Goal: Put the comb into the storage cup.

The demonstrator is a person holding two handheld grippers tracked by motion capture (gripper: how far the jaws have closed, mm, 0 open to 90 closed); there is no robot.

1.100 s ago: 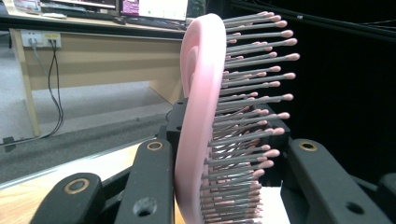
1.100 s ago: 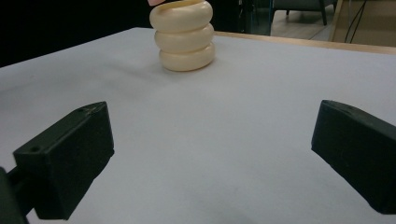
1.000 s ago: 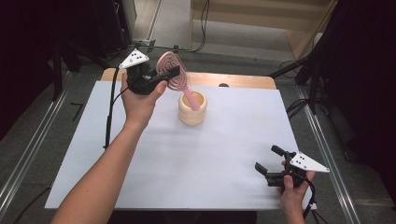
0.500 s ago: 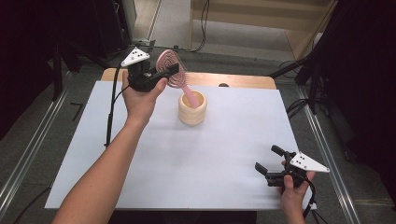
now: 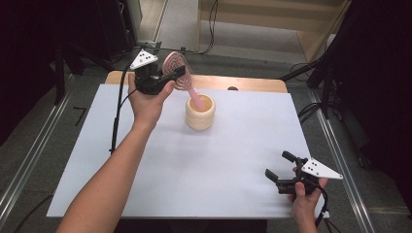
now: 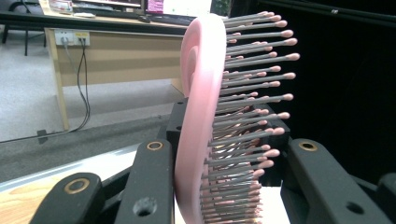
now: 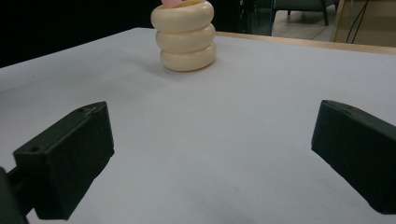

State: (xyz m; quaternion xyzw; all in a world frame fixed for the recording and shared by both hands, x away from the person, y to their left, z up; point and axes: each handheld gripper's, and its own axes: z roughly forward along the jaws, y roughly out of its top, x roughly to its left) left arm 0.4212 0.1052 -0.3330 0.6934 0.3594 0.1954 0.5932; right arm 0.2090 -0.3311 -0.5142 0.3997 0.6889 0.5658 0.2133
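I am holding a pink plastic hairbrush with grey bristles (image 5: pixel 176 71) in my left gripper (image 5: pixel 163 80), up at the far left part of the white tabletop (image 5: pixel 194 165). My left jaws are squeezing the round head of the brush, one jaw on its smooth pink back and one on the bristle side, as I am seeing it in the left gripper view (image 6: pixel 205 116). The brush is tilting, and its pink handle is pointing down into a cream cup shaped like three stacked rings (image 5: pixel 200 112). The end of the handle is sitting inside the cup's mouth, but I cannot tell if it is touching the bottom. The cup is standing upright on the tabletop, just beside my left hand (image 5: pixel 145 104). My right gripper (image 5: pixel 283 171) is resting low at the near right corner of the tabletop, well apart from the cup. Its jaws are standing wide with nothing between them, and they are pointing across the white top toward the cup (image 7: pixel 186 37). A strip of brown wood (image 5: pixel 243 83) is peeking out past the far edge of the white top.
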